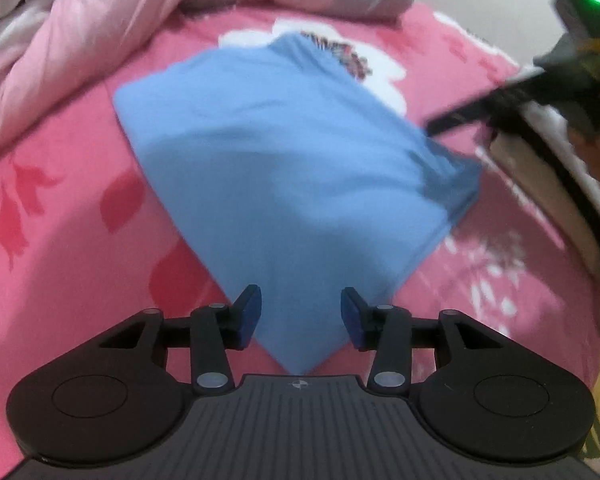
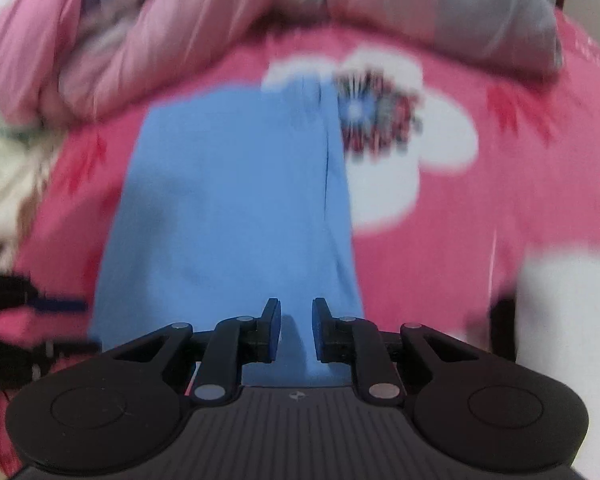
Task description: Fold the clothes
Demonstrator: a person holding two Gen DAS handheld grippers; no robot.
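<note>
A light blue garment (image 1: 284,168) lies folded into a rough rectangle on the pink flowered bedsheet (image 1: 60,240). Its near corner lies between the fingers of my left gripper (image 1: 301,316), which is open; the blue pads (image 1: 247,316) stand clear of the cloth's edges. My right gripper (image 1: 452,118) is blurred at the upper right of the left wrist view, apart from the garment's right corner. In the right wrist view the right gripper (image 2: 297,330) hovers over the garment's near end (image 2: 228,208) with a narrow gap between its pads and the cloth showing through. The left gripper (image 2: 56,305) shows blurred at that view's left edge.
A rumpled pink and grey duvet (image 1: 100,20) is heaped along the far side of the bed. A white cloth (image 2: 4,184) lies at the left edge in the right wrist view. A large white flower print (image 2: 400,168) lies right of the garment.
</note>
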